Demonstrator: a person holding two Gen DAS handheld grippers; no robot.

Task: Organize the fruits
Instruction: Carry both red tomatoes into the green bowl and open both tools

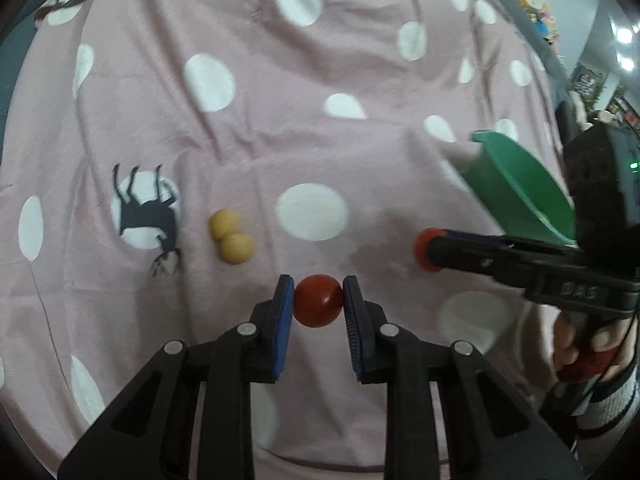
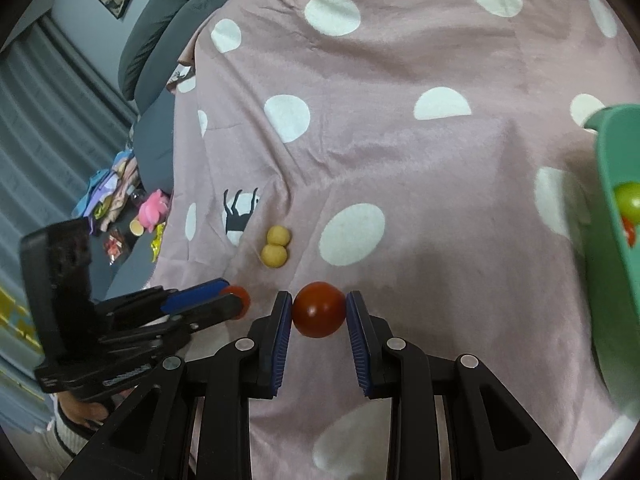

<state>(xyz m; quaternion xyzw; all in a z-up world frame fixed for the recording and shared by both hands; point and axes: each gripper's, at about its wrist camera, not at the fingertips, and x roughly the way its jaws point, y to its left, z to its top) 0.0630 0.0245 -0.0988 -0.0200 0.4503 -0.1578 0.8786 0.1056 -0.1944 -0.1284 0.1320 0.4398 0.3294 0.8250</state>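
1. Left gripper [image 1: 319, 300] pinches a red tomato [image 1: 319, 301] between its blue pads.
2. Right gripper [image 2: 319, 310] likewise clamps another tomato [image 2: 319, 310].
3. Two yellow fruits [image 1: 231, 237] touch each other on the pink dotted blanket [image 1: 280, 128] — near the deer print [image 1: 148, 216].
4. Green bowl [image 2: 618, 216] sits at the blanket's right edge, holding a green fruit [image 2: 628, 200].

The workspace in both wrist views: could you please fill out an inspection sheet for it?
Surface: pink dotted blanket, creased.
Job's things: two yellow fruits touching; green bowl holding a green fruit and a red one.
Clutter: nothing seen on the blanket.
Grippers: left gripper shut on a red tomato; right gripper shut on a second red tomato.
Cables: nothing seen.
Surroundings: grey cushions, toys on floor.
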